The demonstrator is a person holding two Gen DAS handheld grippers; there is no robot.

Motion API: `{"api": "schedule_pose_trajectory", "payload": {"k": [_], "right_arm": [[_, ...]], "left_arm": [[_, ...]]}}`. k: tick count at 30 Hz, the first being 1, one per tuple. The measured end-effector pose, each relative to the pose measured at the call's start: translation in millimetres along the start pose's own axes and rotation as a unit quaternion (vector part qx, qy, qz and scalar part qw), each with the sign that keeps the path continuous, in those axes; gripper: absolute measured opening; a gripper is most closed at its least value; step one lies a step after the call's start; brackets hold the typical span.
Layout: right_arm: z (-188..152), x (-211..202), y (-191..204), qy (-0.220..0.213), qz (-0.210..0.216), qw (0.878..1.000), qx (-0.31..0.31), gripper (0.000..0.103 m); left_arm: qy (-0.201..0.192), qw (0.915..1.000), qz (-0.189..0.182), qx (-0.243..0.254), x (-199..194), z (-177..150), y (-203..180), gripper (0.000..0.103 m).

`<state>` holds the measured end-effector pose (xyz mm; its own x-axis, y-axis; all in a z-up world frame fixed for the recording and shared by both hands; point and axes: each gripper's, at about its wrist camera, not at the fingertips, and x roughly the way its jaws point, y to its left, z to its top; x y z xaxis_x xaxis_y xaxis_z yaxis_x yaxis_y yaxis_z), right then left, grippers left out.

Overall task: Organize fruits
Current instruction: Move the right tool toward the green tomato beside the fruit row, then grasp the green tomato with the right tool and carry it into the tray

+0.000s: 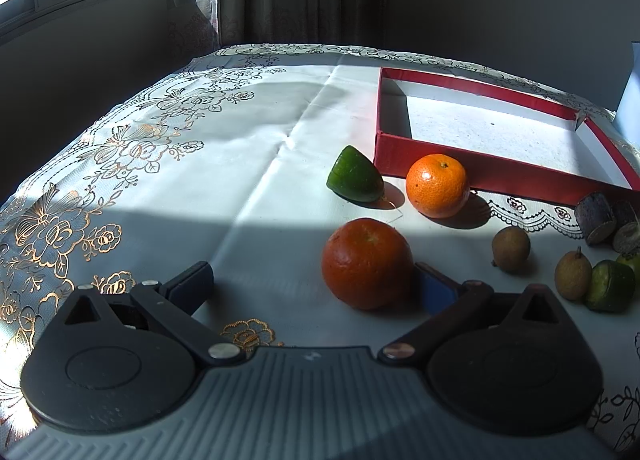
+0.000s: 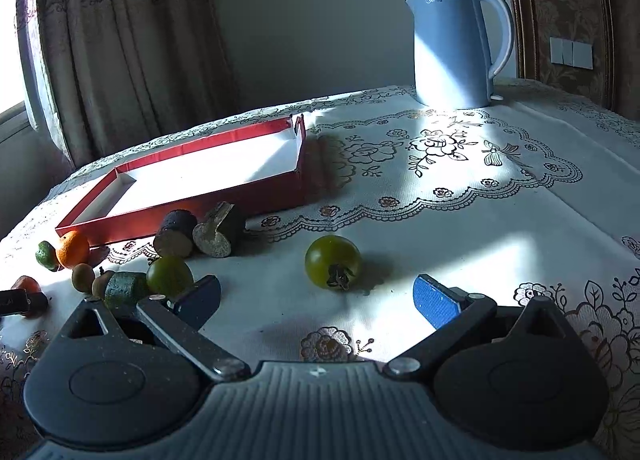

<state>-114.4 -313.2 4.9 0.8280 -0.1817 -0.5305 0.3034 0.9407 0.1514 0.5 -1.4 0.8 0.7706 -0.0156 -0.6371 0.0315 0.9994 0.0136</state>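
Observation:
In the left wrist view my left gripper (image 1: 316, 284) is open, with a dark orange (image 1: 366, 264) on the cloth between its fingers, close to the right fingertip. Beyond it lie a bright orange (image 1: 437, 185) and a green fruit wedge (image 1: 354, 174) in front of an empty red tray (image 1: 480, 171). Two brown longans (image 1: 511, 248) and green fruit pieces (image 1: 610, 286) lie to the right. In the right wrist view my right gripper (image 2: 318, 296) is open and empty, just short of a green tomato (image 2: 333, 262). Another green tomato (image 2: 169, 276) lies by its left finger.
Dark log-like chunks (image 2: 198, 234) lie in front of the red tray (image 2: 192, 201). A blue kettle (image 2: 456, 47) stands at the table's far side. The table carries a white flowered cloth (image 1: 180, 163). Curtains and a window are behind.

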Motion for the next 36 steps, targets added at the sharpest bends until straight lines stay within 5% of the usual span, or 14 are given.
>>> {"api": "schedule_pose_trajectory", "payload": {"k": [36], "right_arm": [[-10, -5, 43, 0.010, 0.038, 0.999, -0.028, 0.103]], "left_arm": [[-0.001, 1.0000, 0.000, -0.001, 0, -1, 0, 0.103]]}}
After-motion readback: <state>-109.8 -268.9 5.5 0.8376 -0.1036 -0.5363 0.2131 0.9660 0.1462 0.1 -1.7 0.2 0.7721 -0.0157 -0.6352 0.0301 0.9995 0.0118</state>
